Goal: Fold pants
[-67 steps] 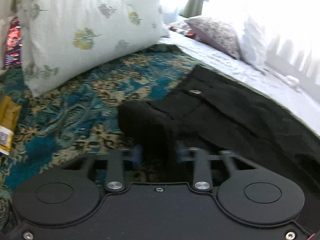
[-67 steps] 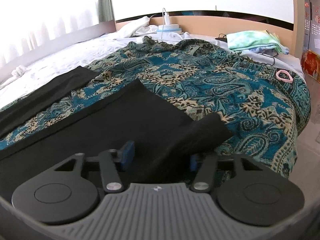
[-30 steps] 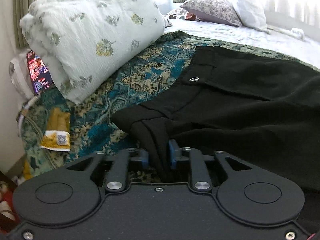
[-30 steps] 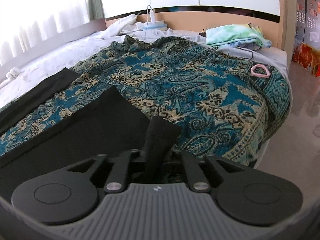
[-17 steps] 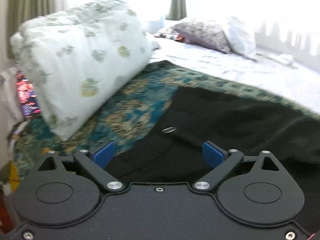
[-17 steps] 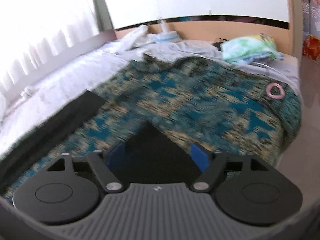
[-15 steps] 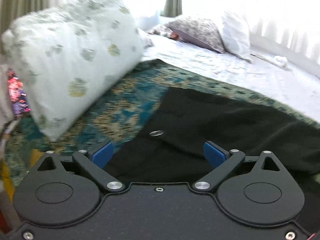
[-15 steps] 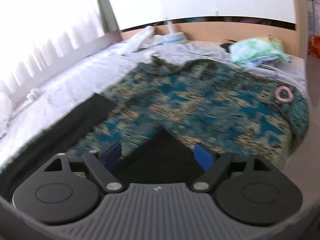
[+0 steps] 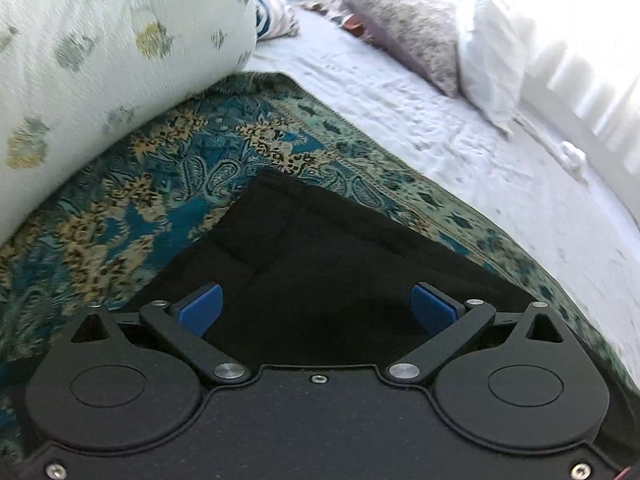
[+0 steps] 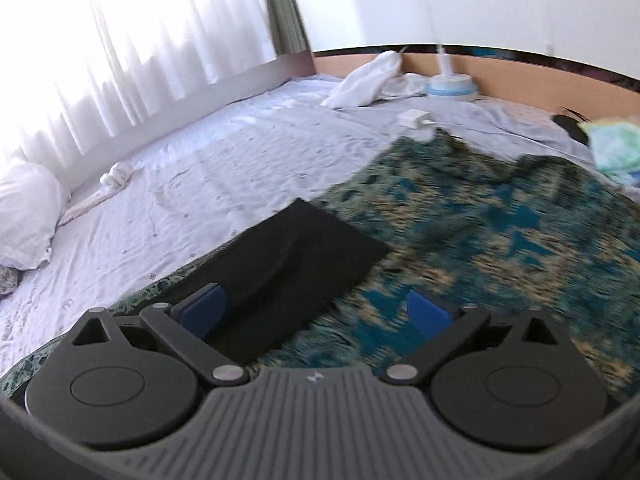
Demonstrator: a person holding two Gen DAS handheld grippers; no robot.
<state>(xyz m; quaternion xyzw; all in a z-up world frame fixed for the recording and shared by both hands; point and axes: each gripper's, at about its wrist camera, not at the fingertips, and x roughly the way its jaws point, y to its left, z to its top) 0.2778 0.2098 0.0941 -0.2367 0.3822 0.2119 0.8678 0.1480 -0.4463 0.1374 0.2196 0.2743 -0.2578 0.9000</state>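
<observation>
Black pants (image 9: 320,256) lie flat on a teal paisley bedspread (image 9: 132,200). In the left wrist view their waistband corner points away from me. My left gripper (image 9: 316,306) is open and empty just above the waist end. In the right wrist view a leg end of the pants (image 10: 304,252) lies on the bedspread (image 10: 500,240). My right gripper (image 10: 316,308) is open and empty above the hem, its left finger over the cloth and its right finger over the bedspread.
A large floral pillow (image 9: 100,40) stands at the left, close to the waistband. More pillows (image 9: 440,28) lie on the white sheet (image 9: 500,148) by the curtained window. At the foot end are a white cloth (image 10: 372,76), a charger (image 10: 414,117) and a round lamp (image 10: 450,86).
Both grippers were shut on folds of the pants a second ago. They have opened and let go, and both have moved forward across the pants toward the far side.
</observation>
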